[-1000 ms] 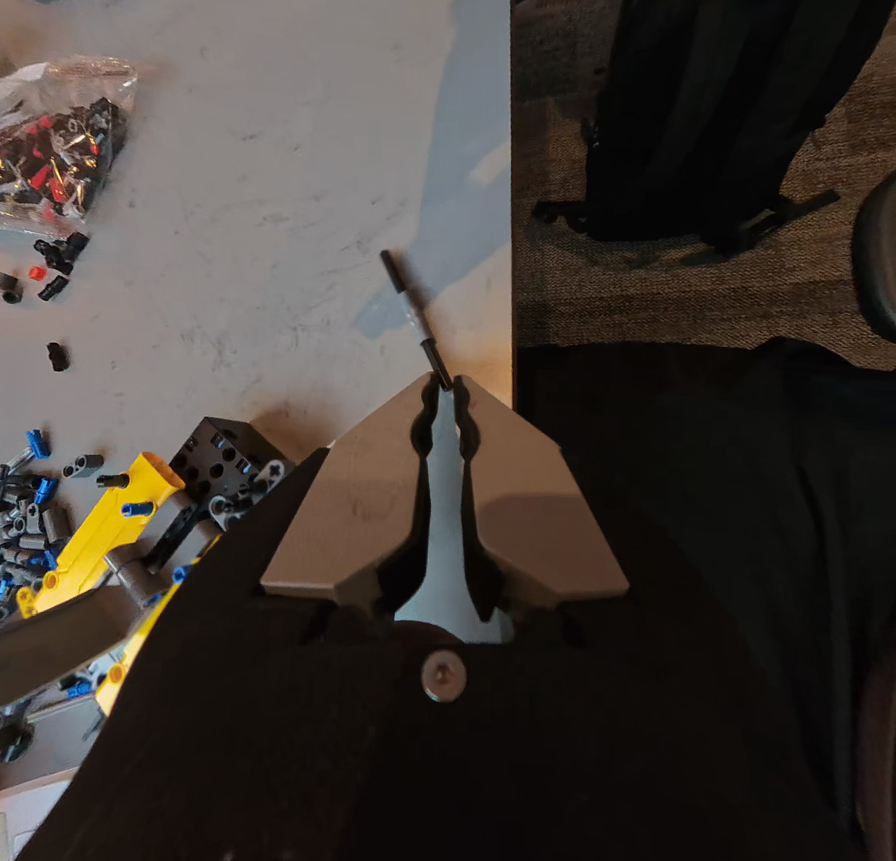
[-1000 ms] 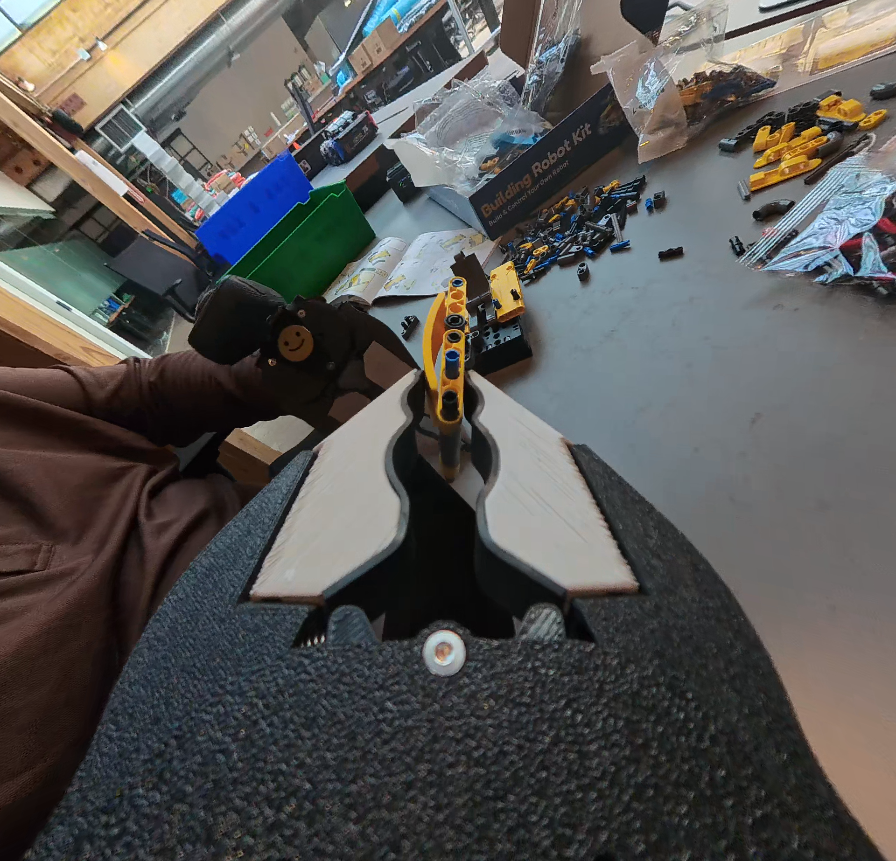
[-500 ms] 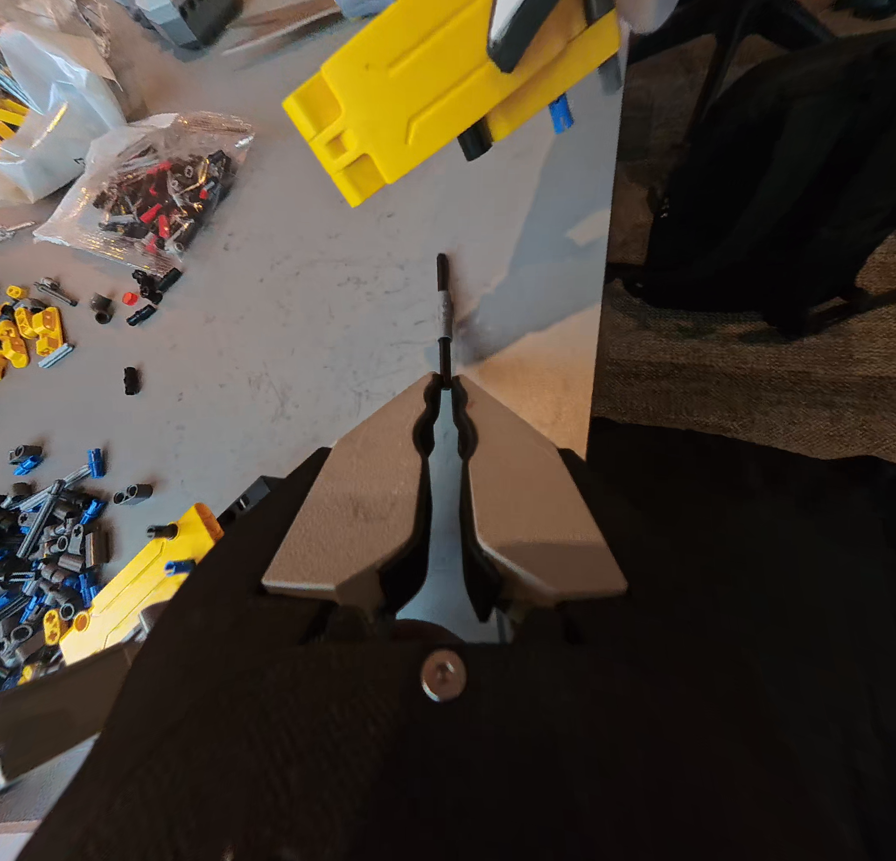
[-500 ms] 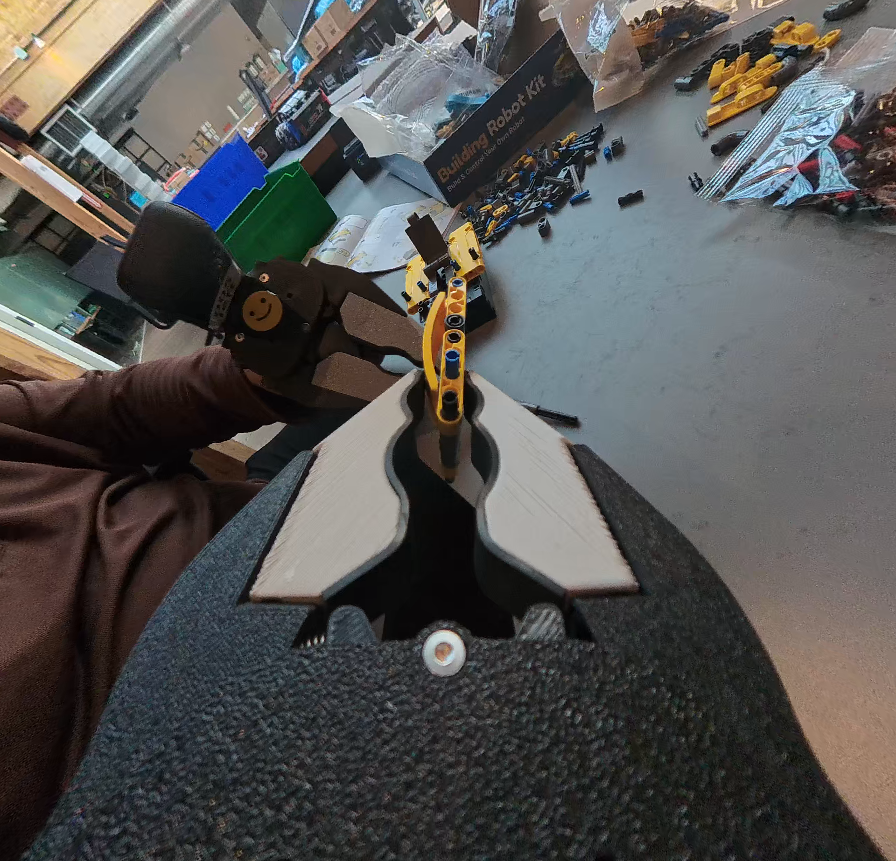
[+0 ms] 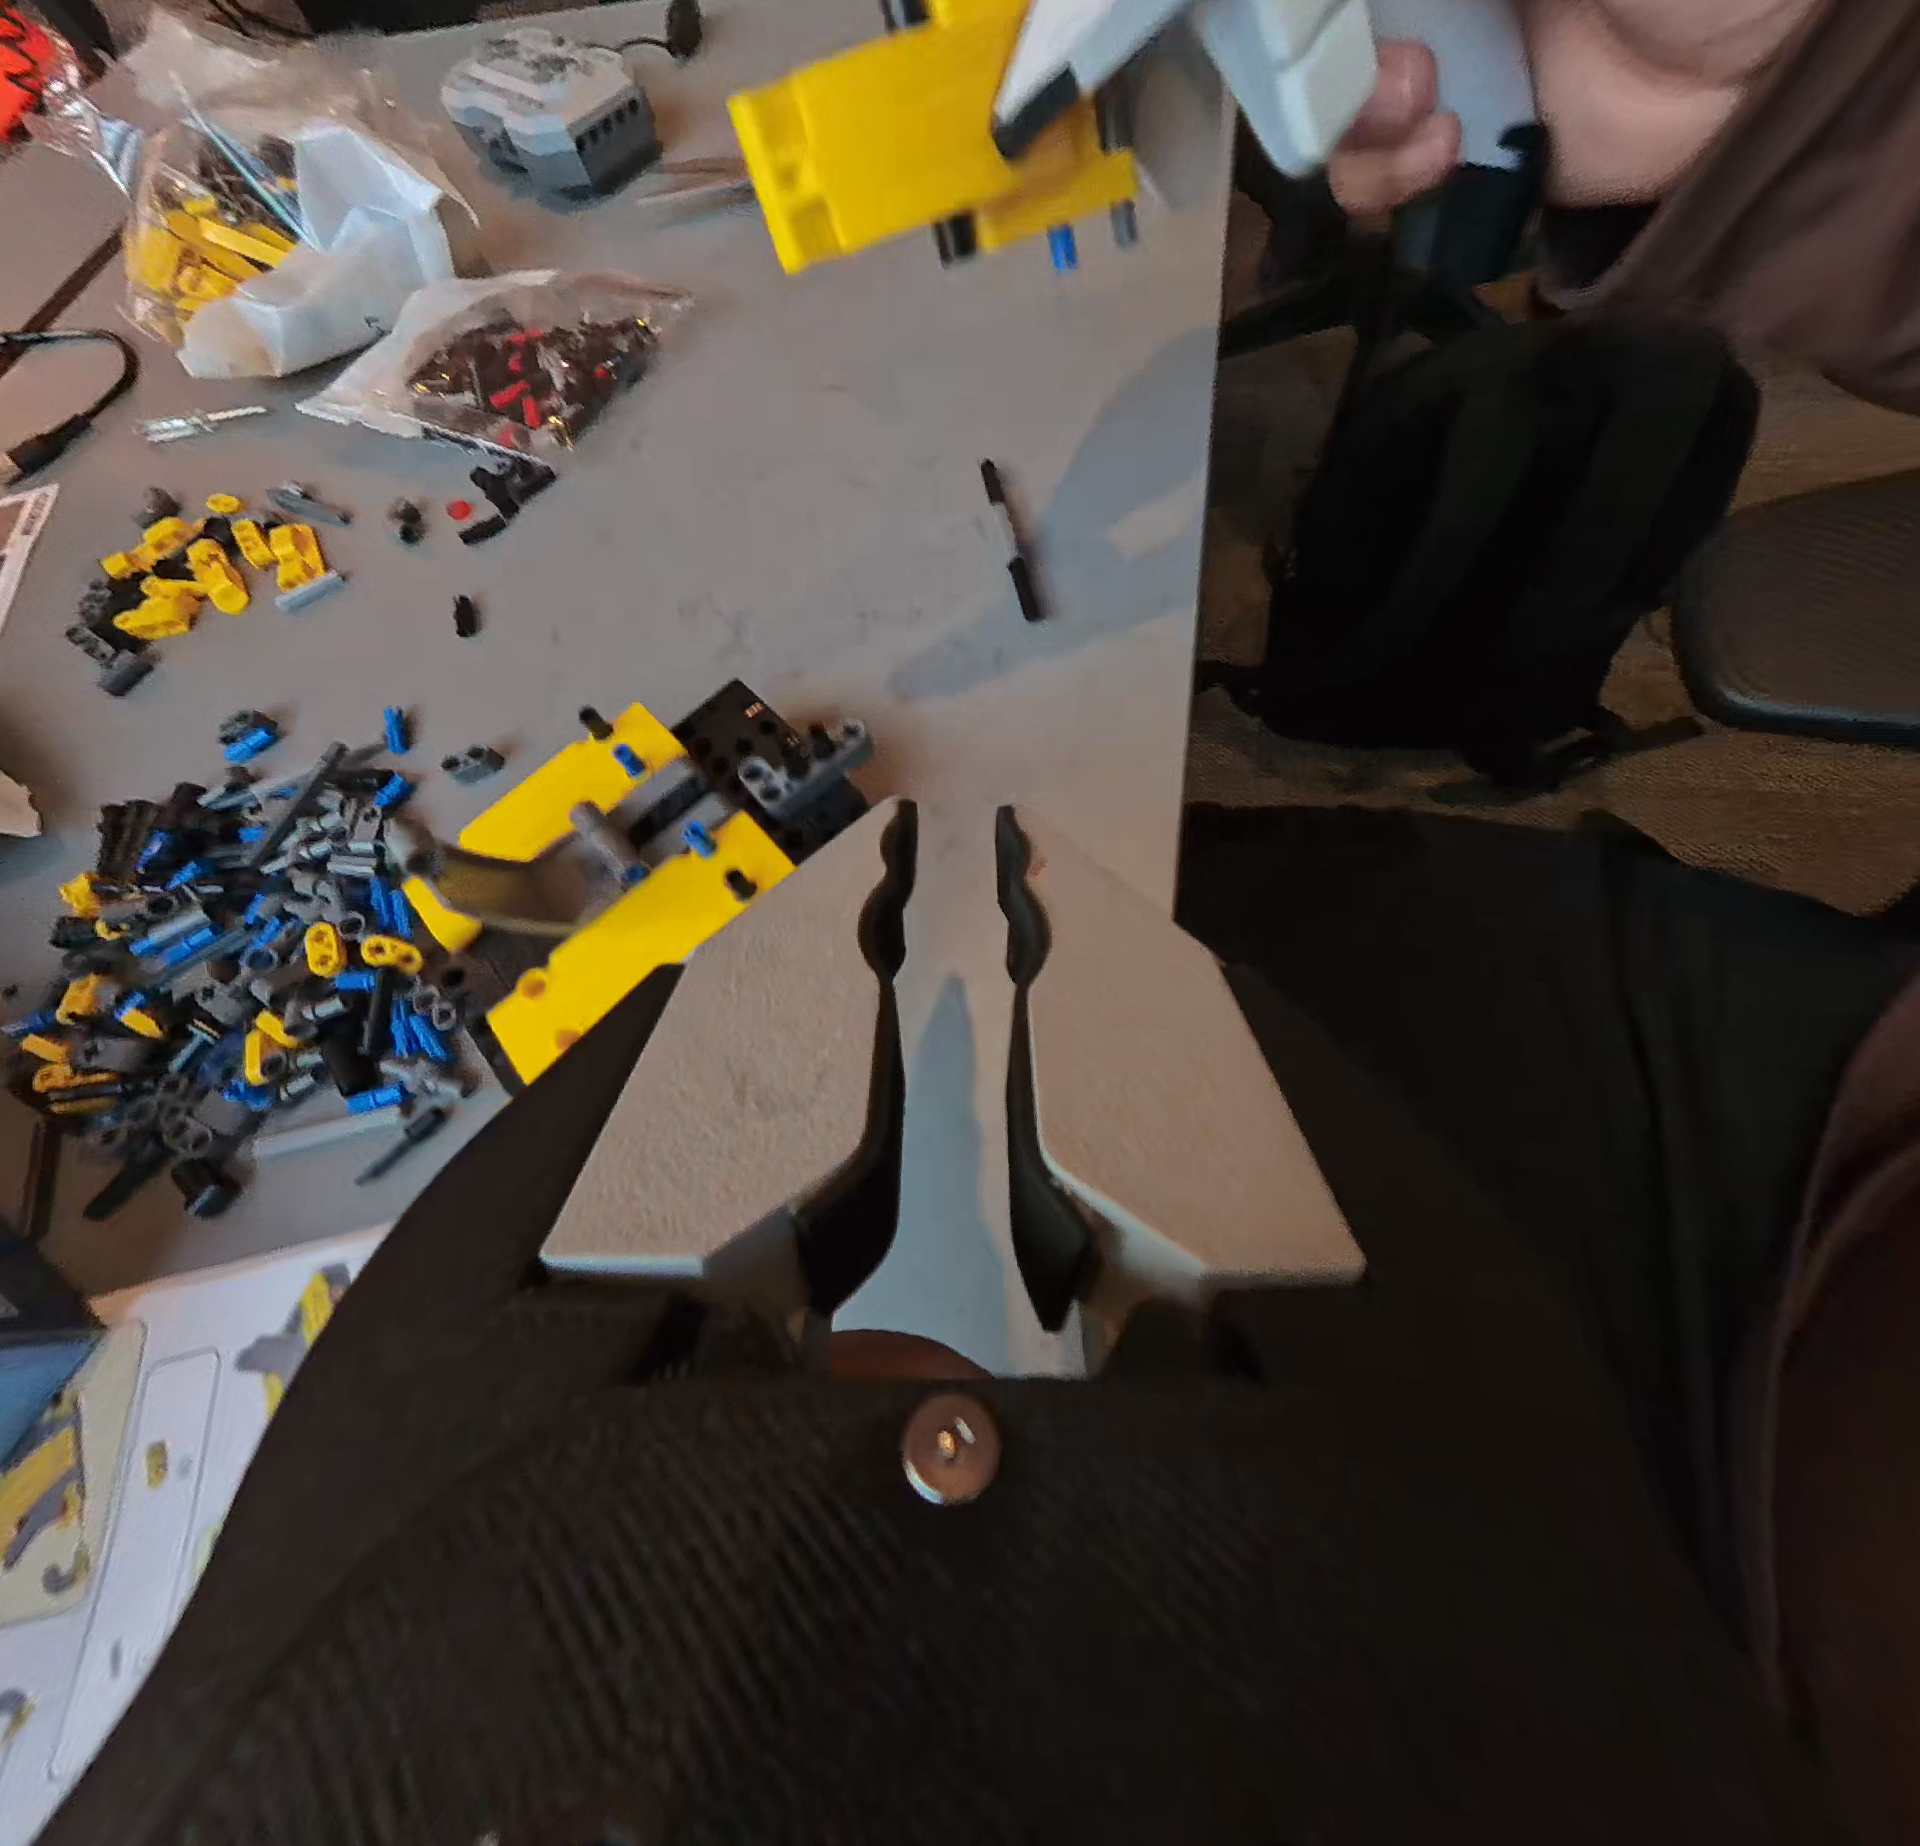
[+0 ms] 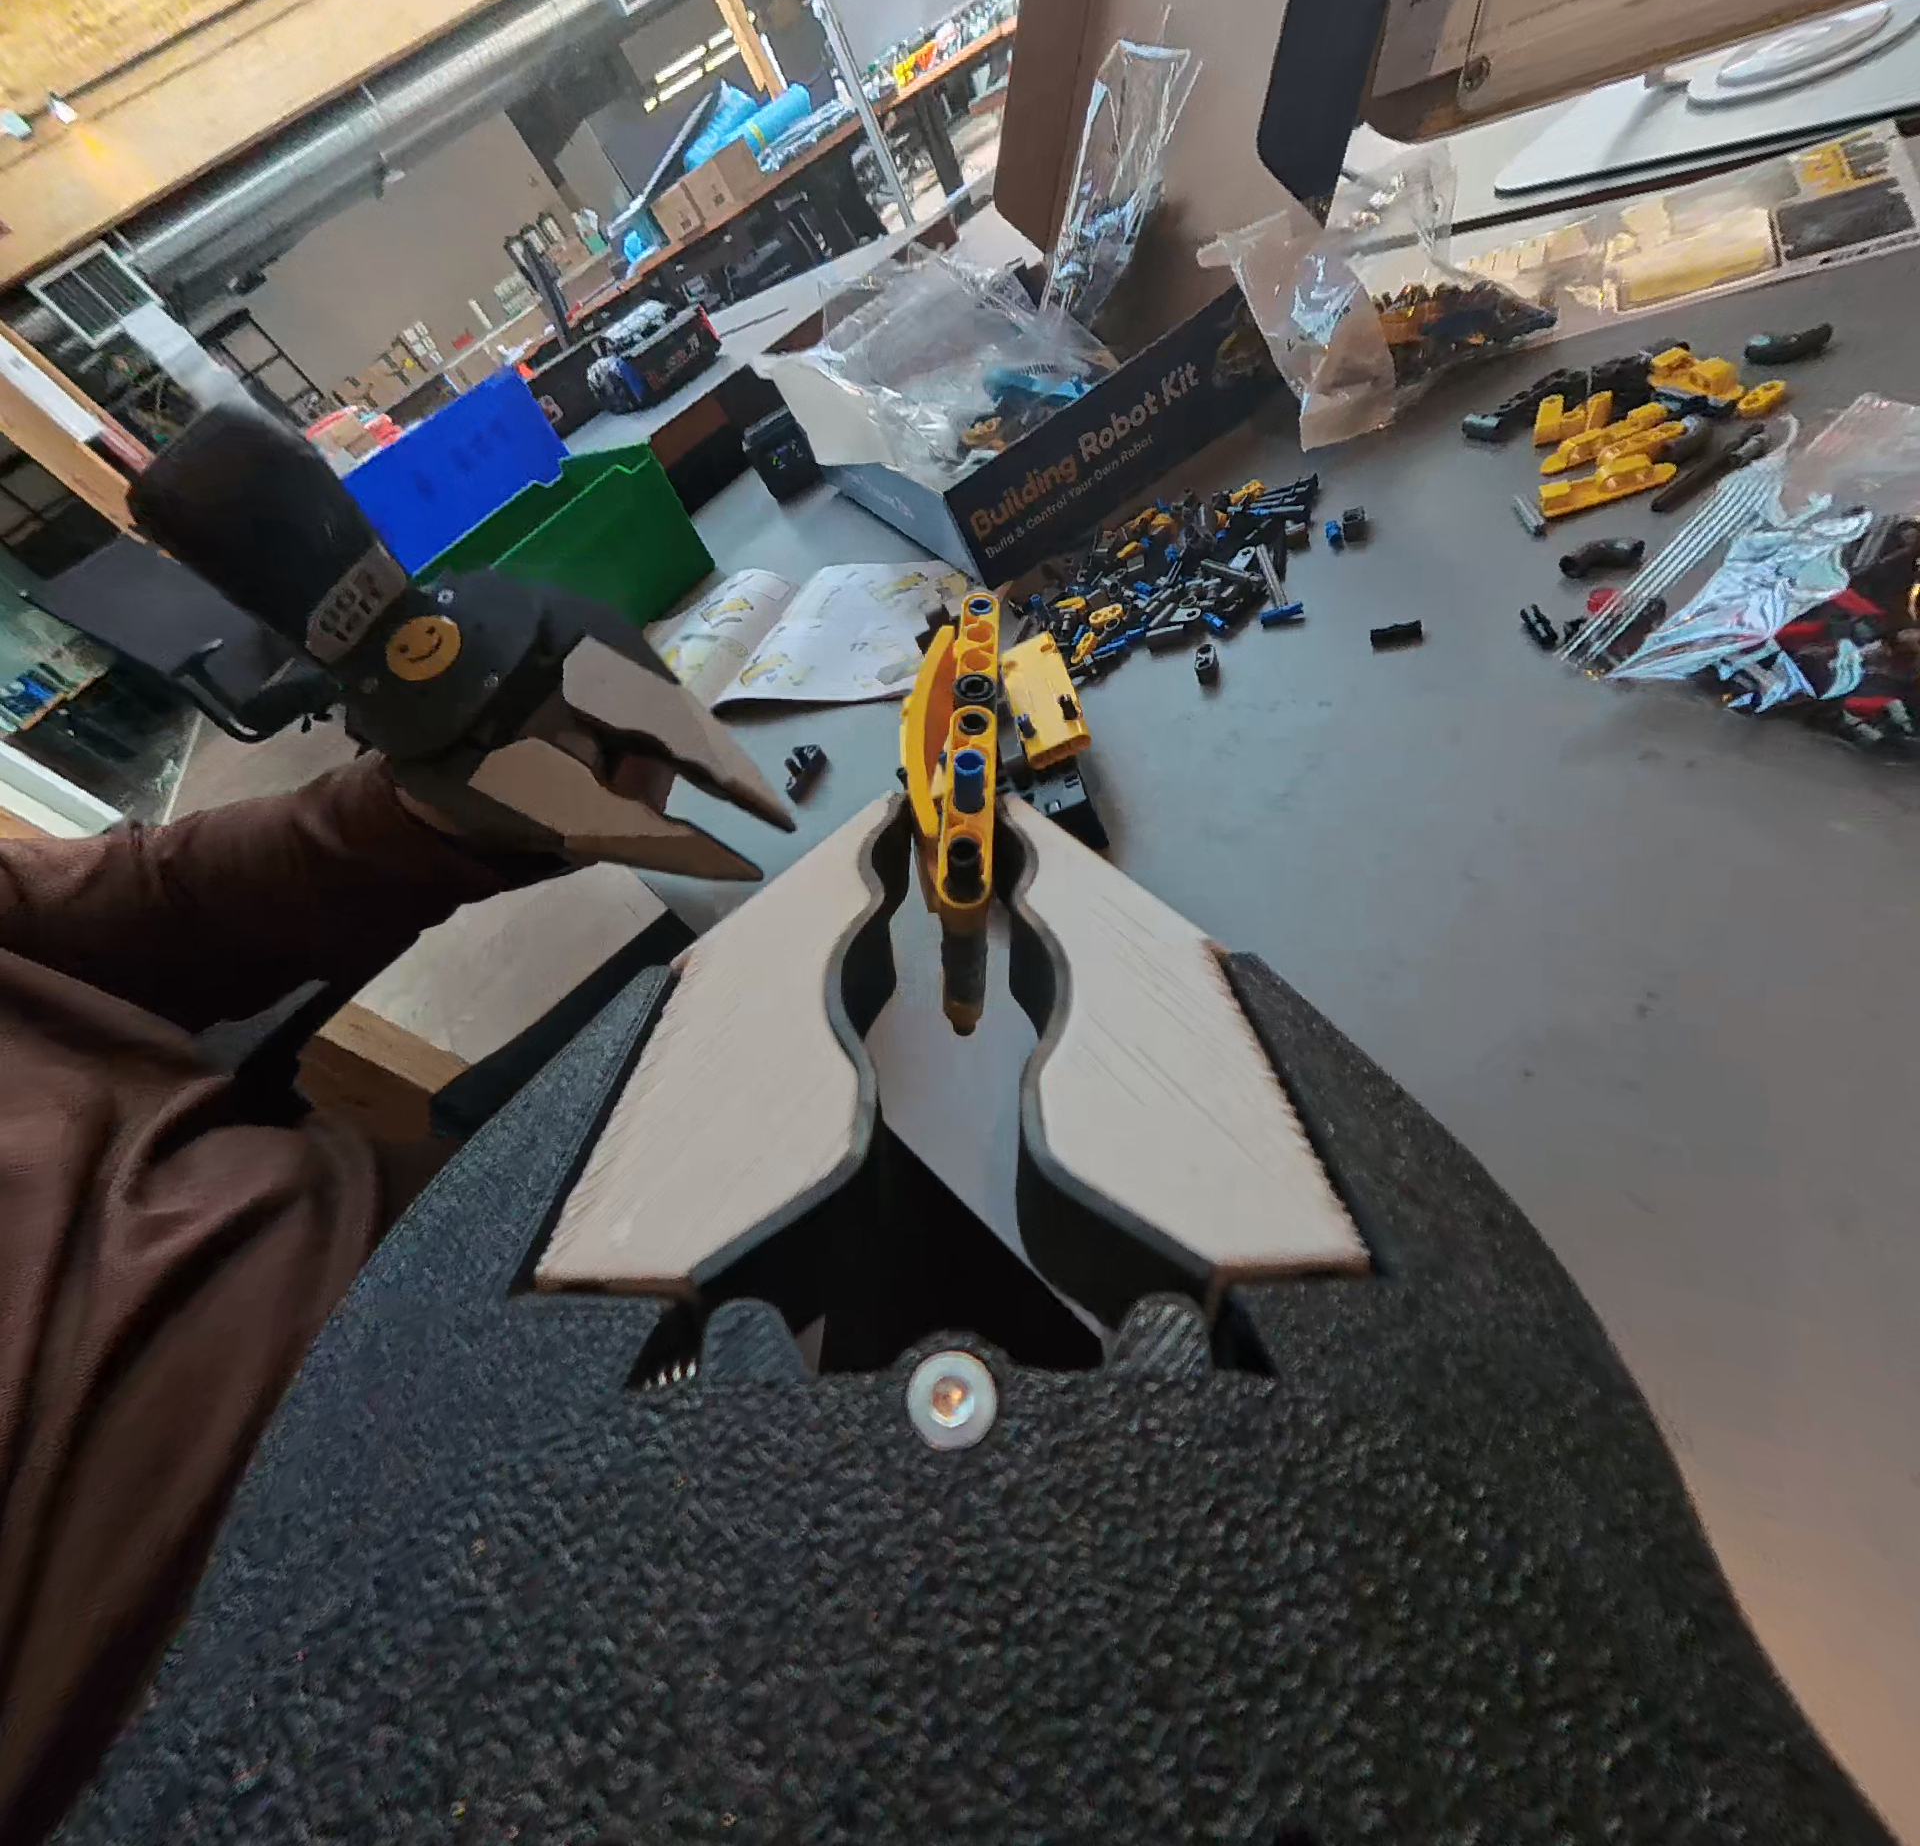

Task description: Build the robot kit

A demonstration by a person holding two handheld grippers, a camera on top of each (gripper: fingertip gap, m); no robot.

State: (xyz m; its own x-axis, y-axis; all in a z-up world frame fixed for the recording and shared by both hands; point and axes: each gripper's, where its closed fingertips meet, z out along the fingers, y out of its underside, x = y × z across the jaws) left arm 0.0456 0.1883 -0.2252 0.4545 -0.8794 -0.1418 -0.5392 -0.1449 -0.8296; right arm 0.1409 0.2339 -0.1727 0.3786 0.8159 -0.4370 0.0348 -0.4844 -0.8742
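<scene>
While seemingly clear of the black axle (image 5: 1010,539), left claw (image 5: 956,822) empty.

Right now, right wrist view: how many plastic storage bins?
2. The blue bin stands in the left background; the green bin sits just right of it. The left gripper may hide more.

I see a matt grey table (image 5: 831,466), glossy yellow plastic panel (image 5: 894,149), crinkly clear plastic bags (image 6: 1787,591), my right gripper (image 6: 951,830) with a rough pebbled black shell, and a brown cloth sleeve (image 6: 156,1121).
</scene>
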